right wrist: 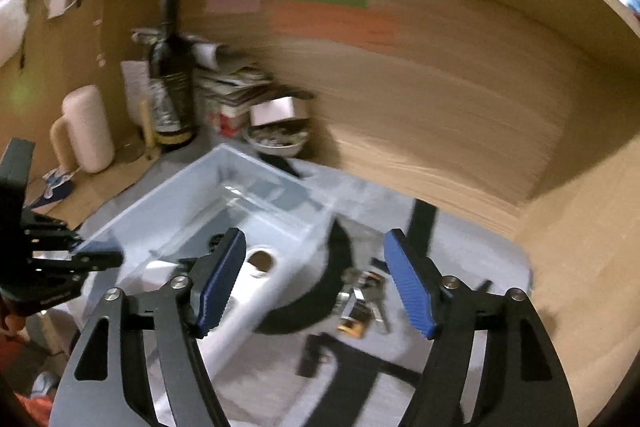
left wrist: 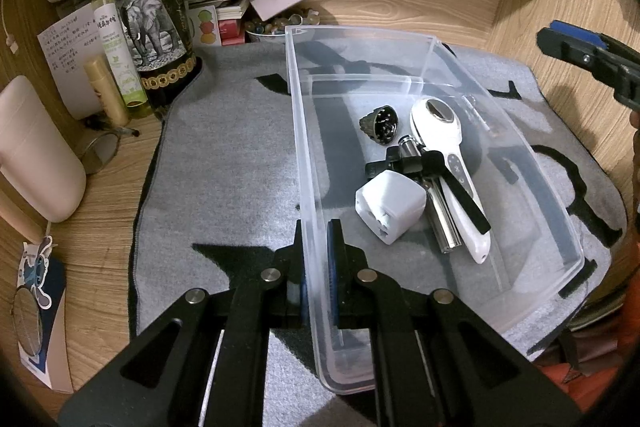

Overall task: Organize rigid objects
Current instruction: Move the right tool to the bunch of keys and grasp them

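Left wrist view: left gripper [left wrist: 318, 227] clamped on the near wall of the clear bin [left wrist: 480, 99]; white charger [left wrist: 390, 205] and white handheld device [left wrist: 448, 147] inside.
Right wrist view: right gripper [right wrist: 314, 281] wide apart, empty; keys [right wrist: 362, 301] on the grey mat [right wrist: 480, 267] beside the bin.

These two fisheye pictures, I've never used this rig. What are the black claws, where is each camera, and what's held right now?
Each picture comes from a camera riding on a hand-held two-finger gripper, looking along its fingers; a person carries one in each hand. In the left wrist view, the left gripper is shut on the near wall of the clear plastic bin, steadying it on the grey mat. Inside the bin lie a white handheld device, a white cube adapter and a small dark metal piece. In the blurred right wrist view, the right gripper is open and empty. A padlock with keys lies on the mat outside the bin.
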Available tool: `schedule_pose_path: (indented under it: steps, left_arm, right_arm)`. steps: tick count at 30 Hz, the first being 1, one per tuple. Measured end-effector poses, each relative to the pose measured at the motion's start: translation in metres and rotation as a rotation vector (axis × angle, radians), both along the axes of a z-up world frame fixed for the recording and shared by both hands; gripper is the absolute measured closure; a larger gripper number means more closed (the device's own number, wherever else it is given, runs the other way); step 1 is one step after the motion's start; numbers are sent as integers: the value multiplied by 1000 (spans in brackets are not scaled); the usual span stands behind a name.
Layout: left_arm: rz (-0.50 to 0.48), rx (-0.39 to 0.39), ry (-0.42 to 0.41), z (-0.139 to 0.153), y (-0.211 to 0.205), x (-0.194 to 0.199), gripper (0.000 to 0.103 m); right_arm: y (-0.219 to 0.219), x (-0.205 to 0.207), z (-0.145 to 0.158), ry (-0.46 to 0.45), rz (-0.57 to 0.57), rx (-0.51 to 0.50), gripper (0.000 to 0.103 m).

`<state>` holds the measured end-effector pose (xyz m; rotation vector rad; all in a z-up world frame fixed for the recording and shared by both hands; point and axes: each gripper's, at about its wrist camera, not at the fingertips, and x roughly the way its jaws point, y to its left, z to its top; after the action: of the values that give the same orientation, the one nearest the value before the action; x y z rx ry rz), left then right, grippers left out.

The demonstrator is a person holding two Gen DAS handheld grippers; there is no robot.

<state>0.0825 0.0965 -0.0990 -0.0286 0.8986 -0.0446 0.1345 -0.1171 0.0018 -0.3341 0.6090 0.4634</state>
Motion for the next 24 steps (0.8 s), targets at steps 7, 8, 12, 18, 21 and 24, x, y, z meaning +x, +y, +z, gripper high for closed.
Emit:
schedule_pose_path:
  steps: [7,8,12,18,21,24]
  left_arm:
    - [0,-1,0,0,0,0,96]
    - [1,-2,0,0,1,0,96]
    - [-1,0,0,0,0,0,96]
    - [0,-1,1,-1,1,0,96]
    - [0,-2,1,-1,1,-1,96]
    - [-1,-1,1,-1,1,0,96]
  right_arm:
    - [-34,15,-17,50,-114,-8,34]
    - [-37,19,-24,68,-126,-16,34]
    - [-46,32,-48,143,-162,-20,34]
    - [-48,46,-79,231,-167,-37,34]
    - [-45,53,-88,261,-163,-47,35]
    - [-40,60,-95,274,-156,-59,35]
